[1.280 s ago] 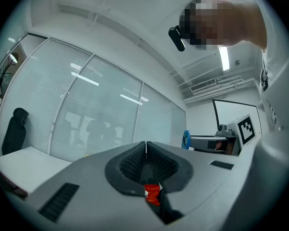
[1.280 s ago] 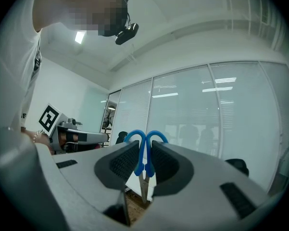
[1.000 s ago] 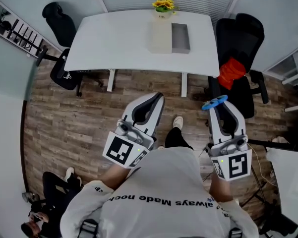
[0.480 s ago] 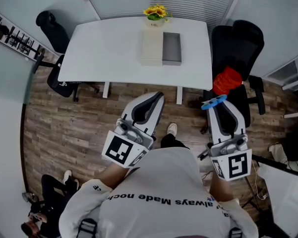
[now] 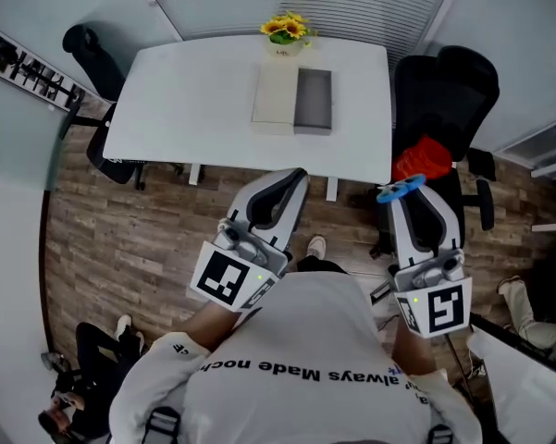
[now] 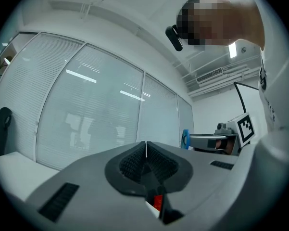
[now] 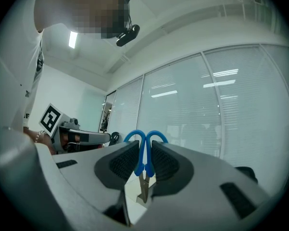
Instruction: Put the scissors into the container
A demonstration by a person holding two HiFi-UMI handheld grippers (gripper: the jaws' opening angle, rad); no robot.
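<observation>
Blue-handled scissors (image 7: 144,150) are clamped between the jaws of my right gripper (image 7: 144,163), handles sticking out past the tips and blades pointing back. In the head view the scissors (image 5: 401,190) show as blue loops at the tip of the right gripper (image 5: 409,197), held over the floor in front of the table. My left gripper (image 5: 294,178) is shut and holds nothing; its jaws meet in the left gripper view (image 6: 145,150). The grey open container (image 5: 313,101) lies on the white table (image 5: 185,100) beside a cream lid or box (image 5: 273,98), well ahead of both grippers.
A pot of yellow flowers (image 5: 285,31) stands at the table's far edge. A black office chair with a red item (image 5: 424,160) is right of the table, another black chair (image 5: 92,49) to the left. A person (image 5: 83,377) sits at lower left on the wood floor.
The table and container have shifted nearer and lower in the head view, as I move toward them. Both grippers keep their pose, the right one still holding the scissors.
</observation>
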